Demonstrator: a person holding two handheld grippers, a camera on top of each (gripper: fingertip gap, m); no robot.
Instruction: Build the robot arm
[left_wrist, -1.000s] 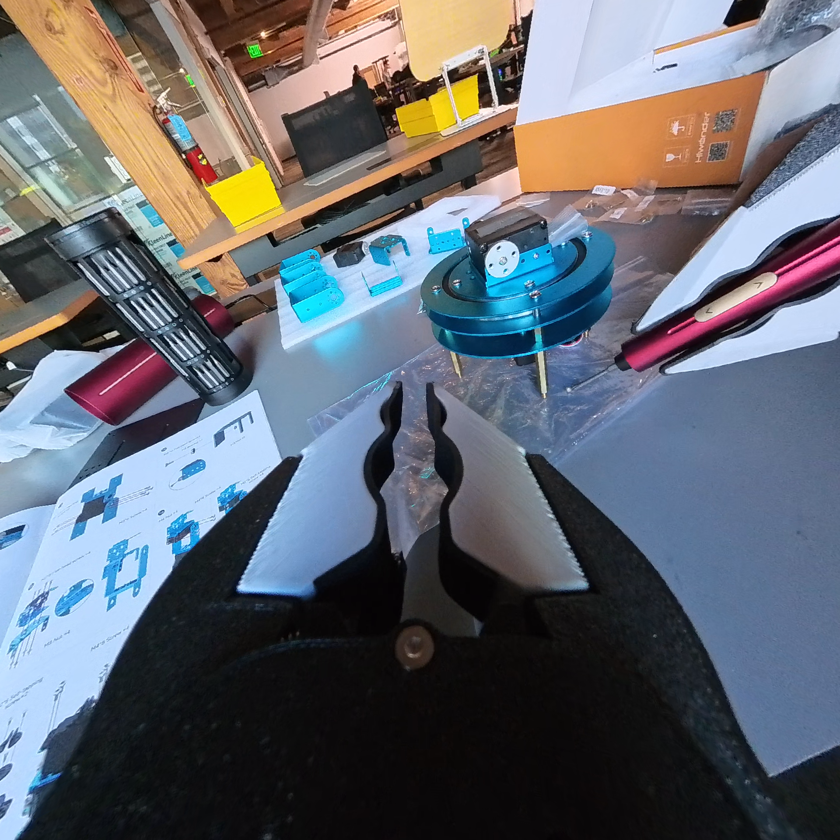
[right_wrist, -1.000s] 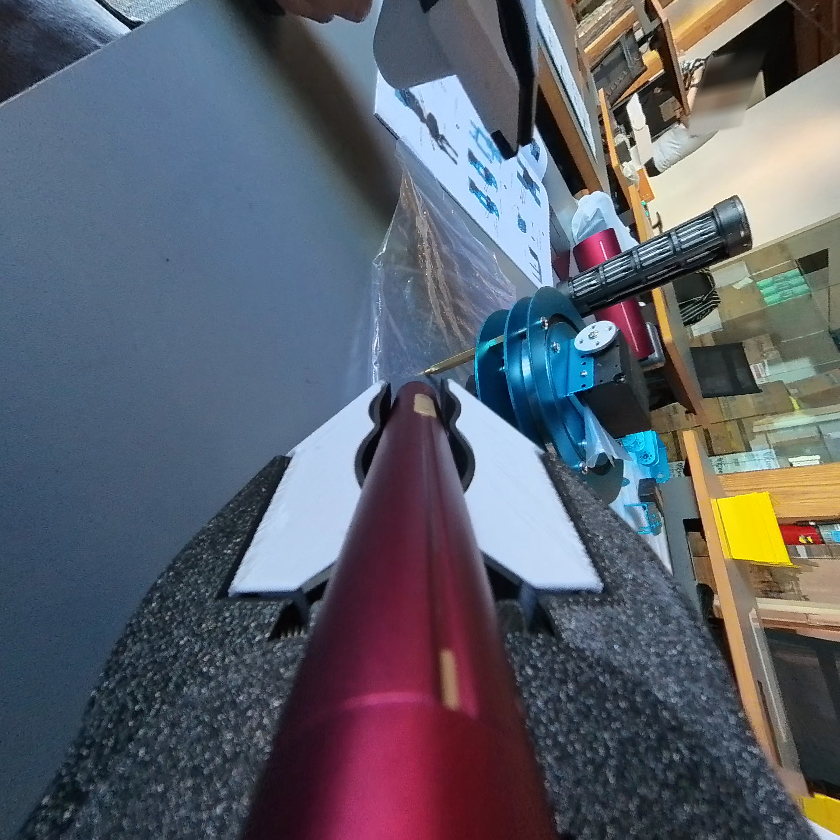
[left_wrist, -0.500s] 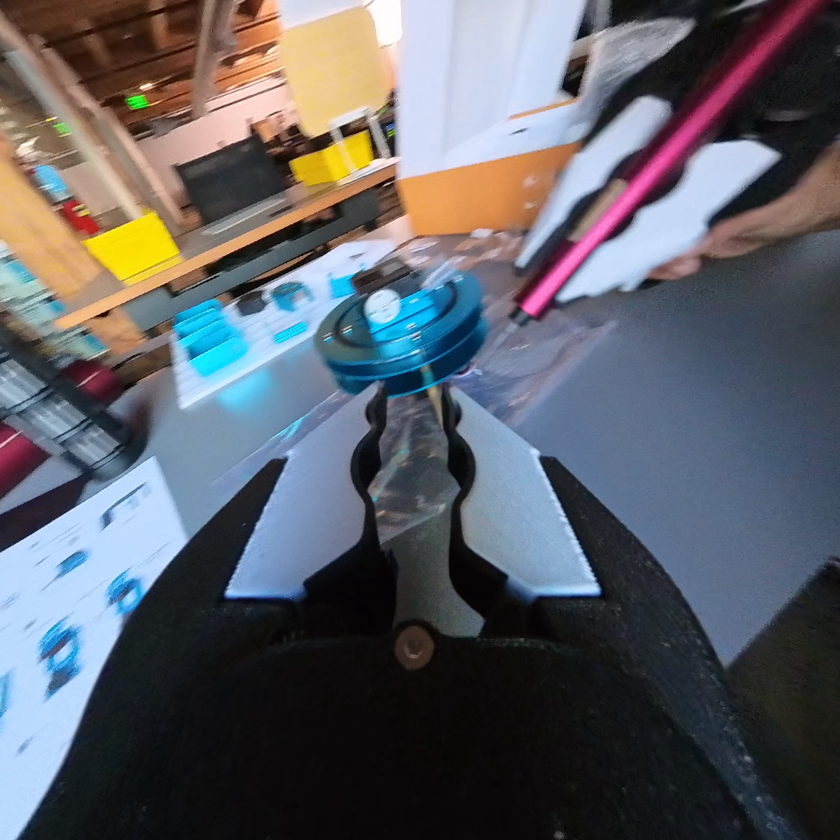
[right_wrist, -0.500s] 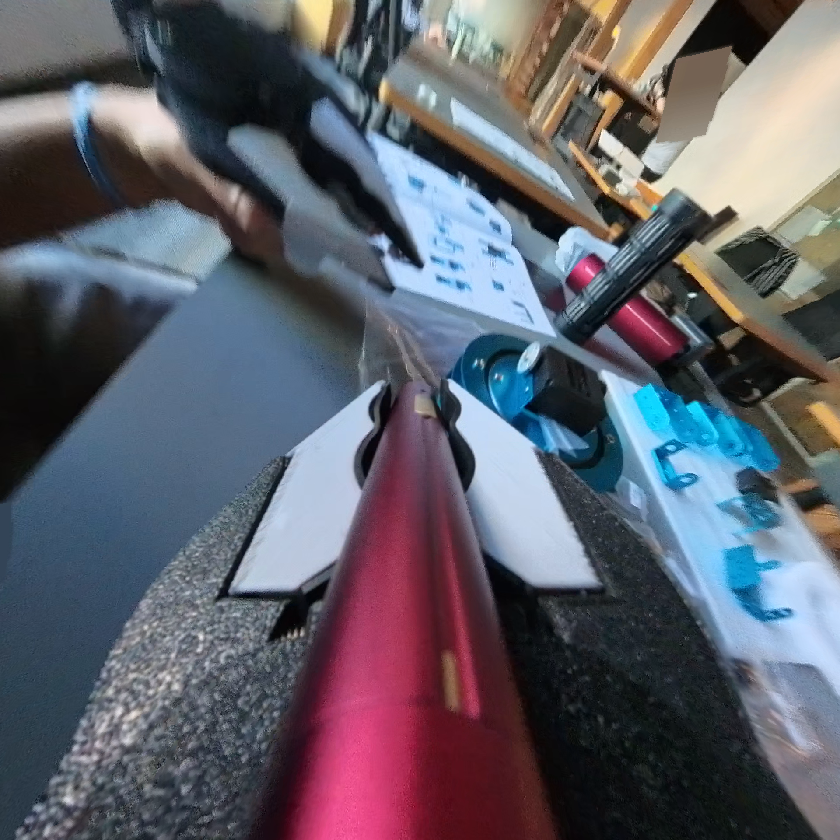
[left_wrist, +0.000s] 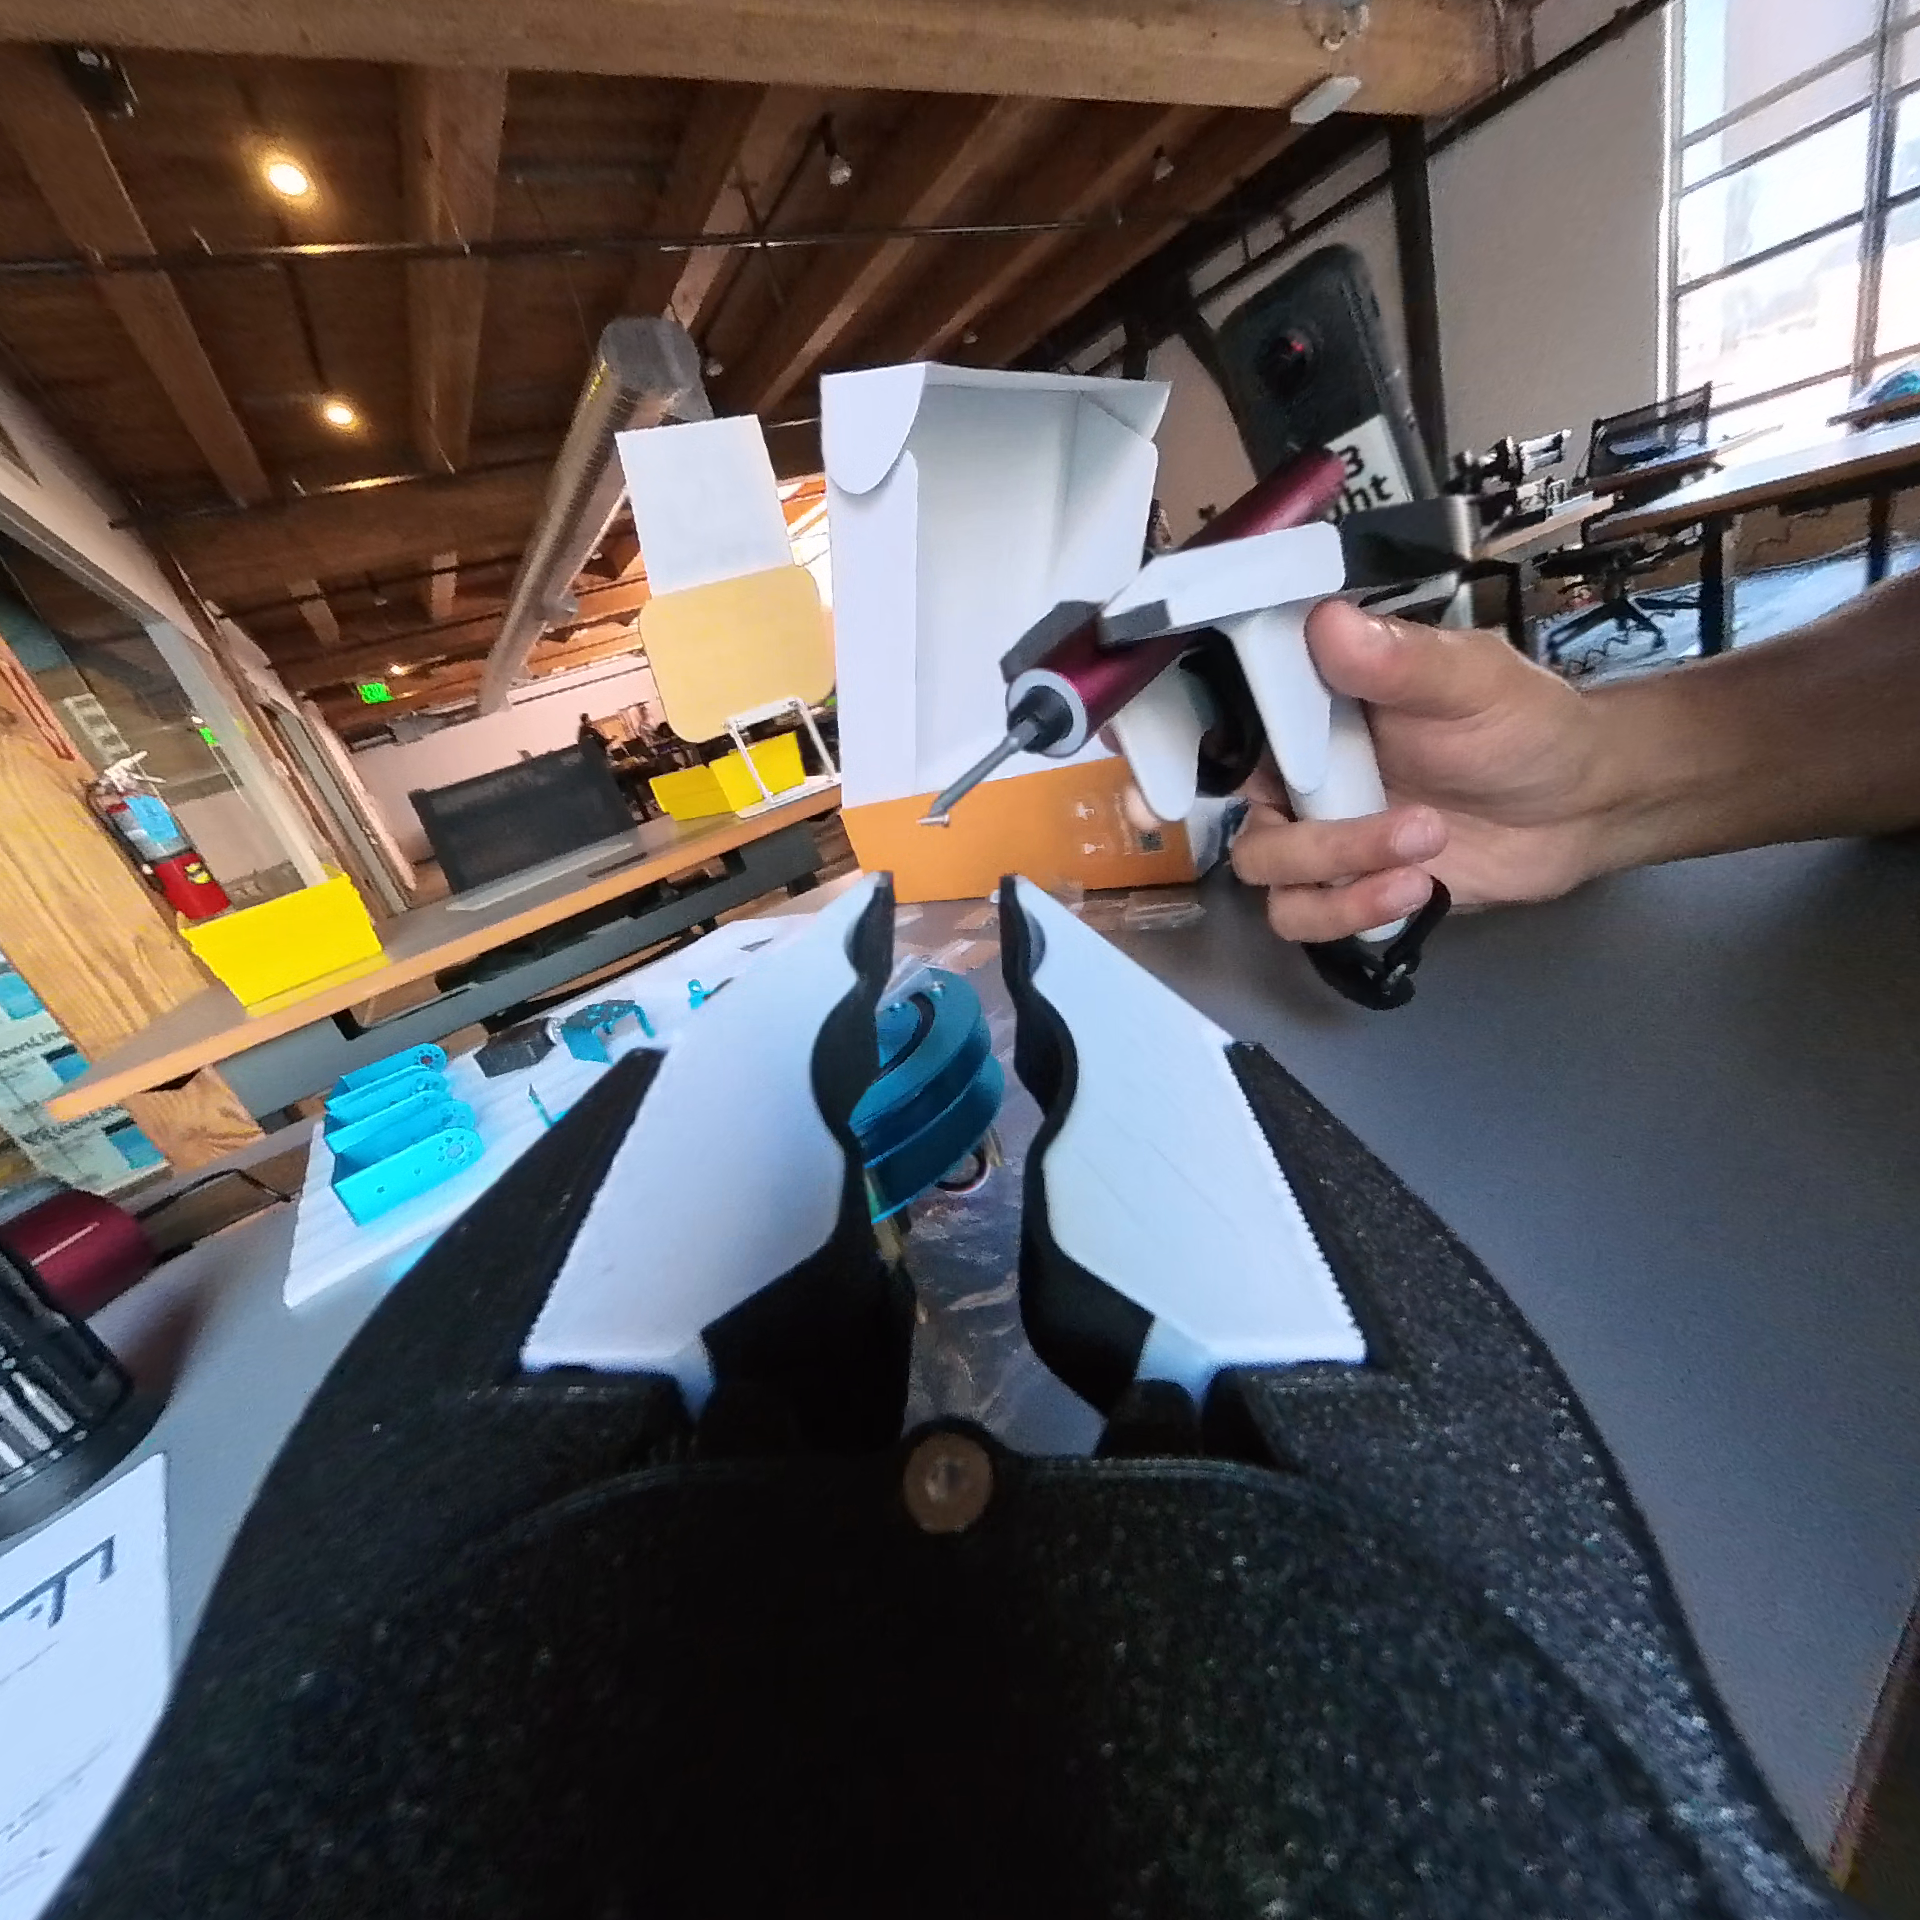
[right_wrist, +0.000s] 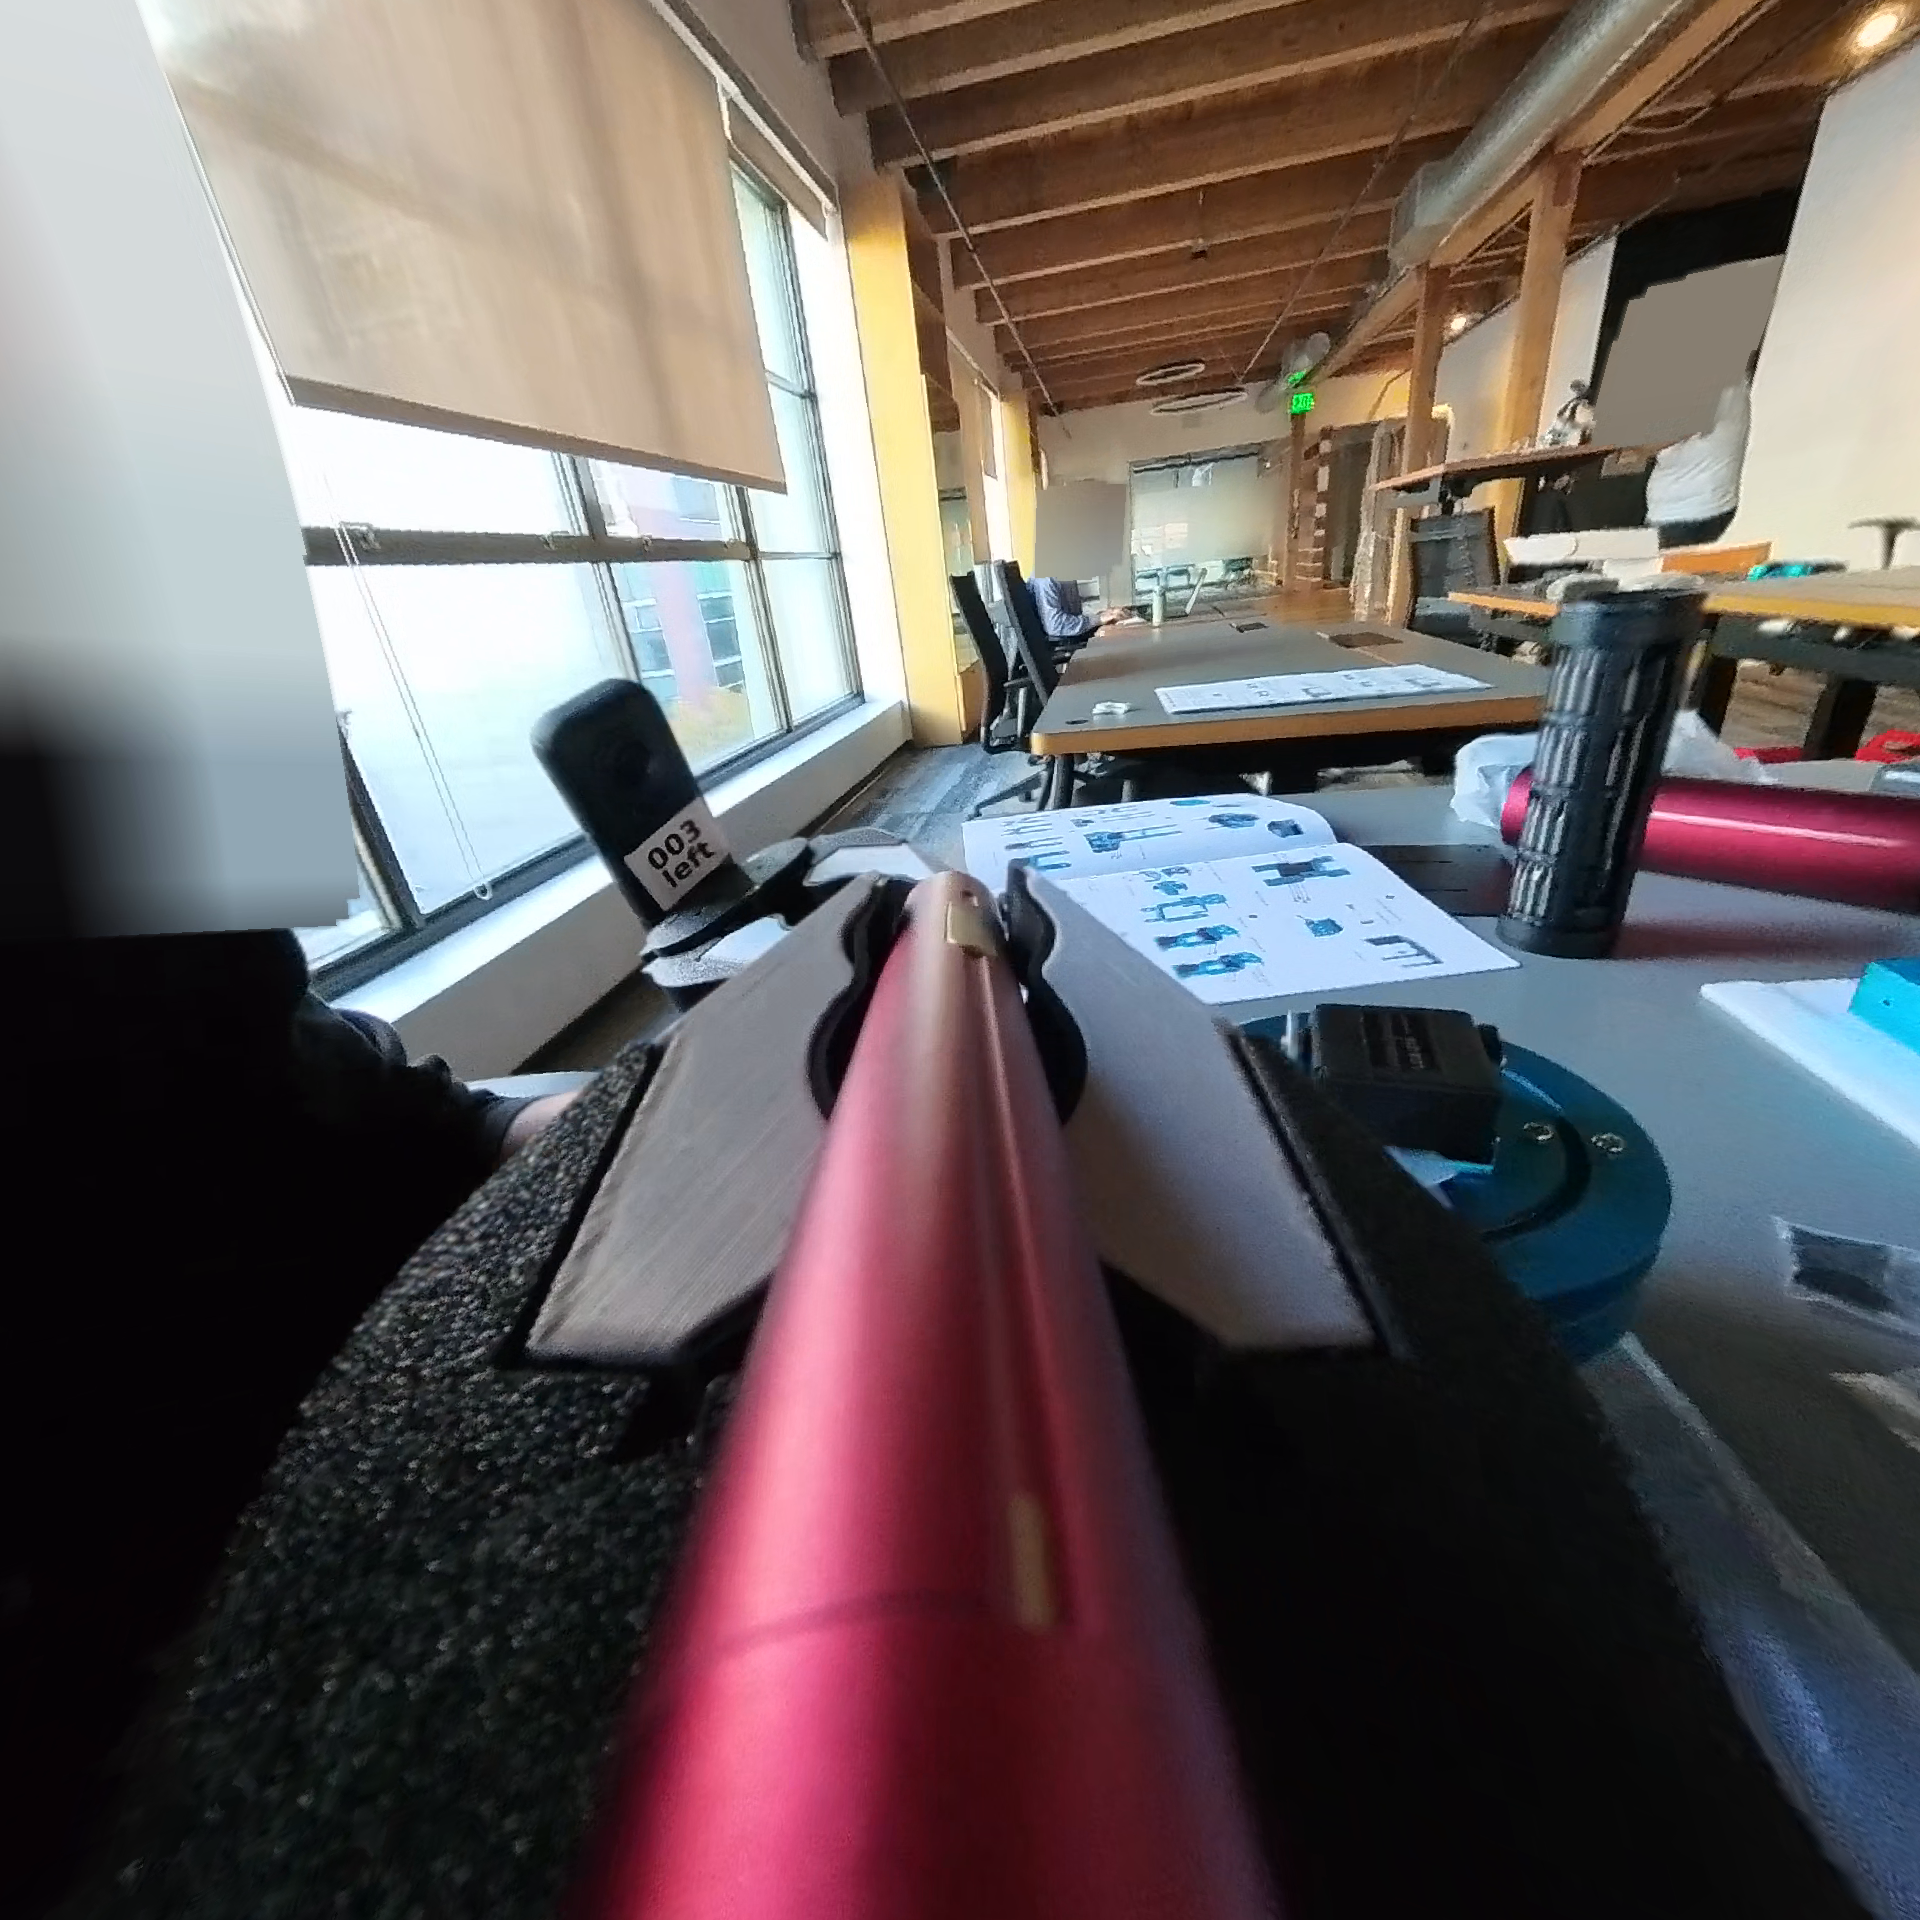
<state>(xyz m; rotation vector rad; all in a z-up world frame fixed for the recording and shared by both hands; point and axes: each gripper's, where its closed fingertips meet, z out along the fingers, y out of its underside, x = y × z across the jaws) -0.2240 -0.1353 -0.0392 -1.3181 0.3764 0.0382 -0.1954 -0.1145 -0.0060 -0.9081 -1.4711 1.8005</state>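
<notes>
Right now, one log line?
left gripper: open, empty, over blue disc | right gripper: shut on red screwdriver, raised

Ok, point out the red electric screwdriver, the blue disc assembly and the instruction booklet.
red electric screwdriver (right_wrist: 935, 1351): right wrist view, on its barrel.
blue disc assembly (right_wrist: 1579, 1195): right wrist view, on the top disc.
instruction booklet (right_wrist: 1299, 914): right wrist view, on the near page.

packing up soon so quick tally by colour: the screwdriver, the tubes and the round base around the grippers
red: 2, screwdriver and tube
black: 1, ribbed cylinder
blue: 1, disc base
total: 4
</notes>
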